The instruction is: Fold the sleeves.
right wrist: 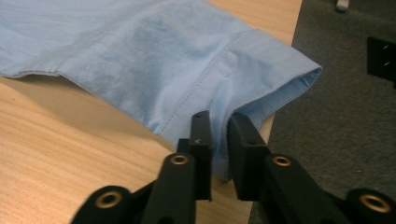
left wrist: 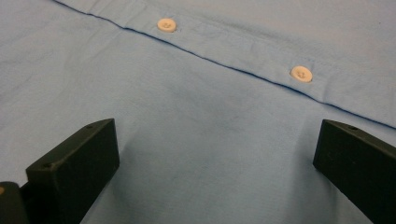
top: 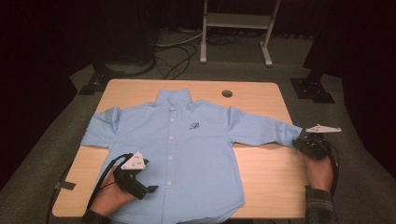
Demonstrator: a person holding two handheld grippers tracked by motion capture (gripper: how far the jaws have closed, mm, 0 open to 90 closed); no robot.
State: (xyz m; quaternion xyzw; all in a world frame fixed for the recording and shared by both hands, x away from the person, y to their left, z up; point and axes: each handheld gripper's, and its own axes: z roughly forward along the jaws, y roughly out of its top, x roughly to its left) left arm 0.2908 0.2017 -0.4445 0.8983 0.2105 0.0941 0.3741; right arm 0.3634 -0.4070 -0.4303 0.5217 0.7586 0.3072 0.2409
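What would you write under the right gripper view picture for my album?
Right gripper pinches the cuff of a light blue shirt's sleeve at the wooden table's edge.

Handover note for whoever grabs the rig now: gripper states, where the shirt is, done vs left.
Right gripper: shut on the cuff of the sleeve at the table's right edge.
Left gripper: open, jaws wide, over the shirt front near the button placket; nothing gripped.
Shirt: flat, face up, buttoned, sleeves spread.
Done: cuff pinched.
Left: probably fold that sleeve inward, then the rest; no fold made yet.
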